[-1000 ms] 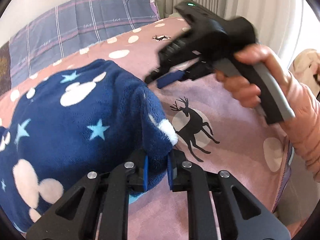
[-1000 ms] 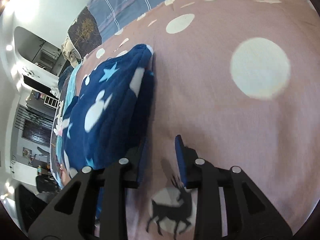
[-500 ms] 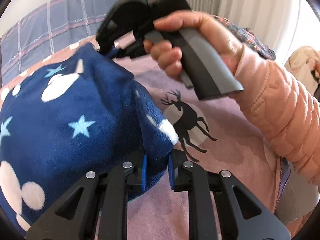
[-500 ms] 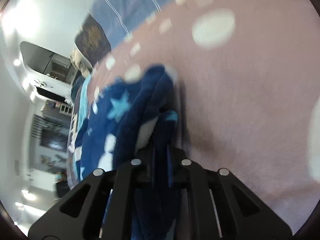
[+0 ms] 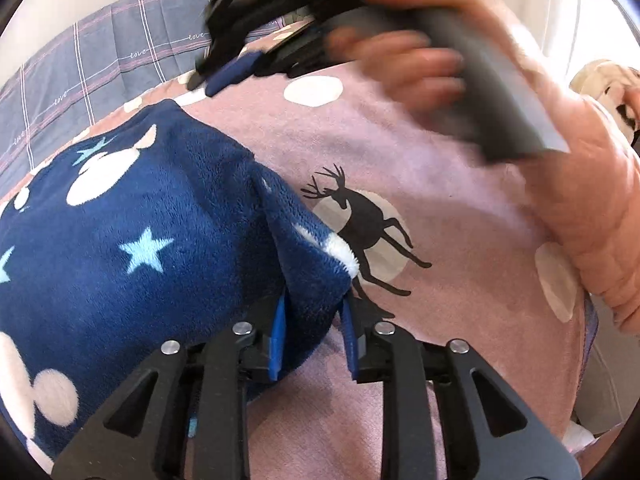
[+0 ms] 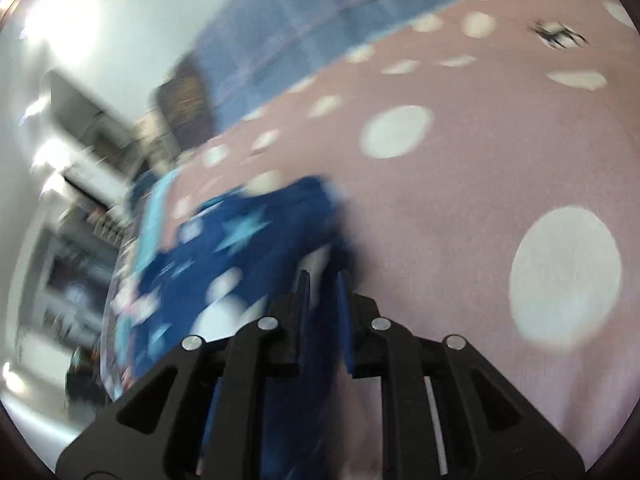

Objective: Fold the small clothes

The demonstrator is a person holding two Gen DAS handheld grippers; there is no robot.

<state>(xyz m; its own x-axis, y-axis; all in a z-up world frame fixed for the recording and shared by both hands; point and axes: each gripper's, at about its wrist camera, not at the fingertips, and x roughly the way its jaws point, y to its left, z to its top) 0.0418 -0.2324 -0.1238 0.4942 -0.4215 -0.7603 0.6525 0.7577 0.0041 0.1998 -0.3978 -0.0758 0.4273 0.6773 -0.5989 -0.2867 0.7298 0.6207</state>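
The navy fleece garment [image 5: 132,232] lies on the pink dotted bedspread [image 5: 460,200], just left of the printed deer [image 5: 360,224]. The left tool [image 5: 314,320] is clenched on its near corner. The right tool [image 6: 322,300], blurred, seems clamped on the garment's far edge.

The navy fleece garment with stars and white blobs [image 5: 132,216] lies on the pink dotted bedspread with deer prints [image 5: 432,152], filling the left of the left wrist view. Its near right corner sits between the left gripper [image 5: 314,320] fingers. Just right of that corner lies a black deer print [image 5: 360,220]. Far behind runs the grey-blue checked bedding [image 5: 80,68]. The right gripper [image 6: 322,292] is at the garment's right edge, with bare bedspread to its right.
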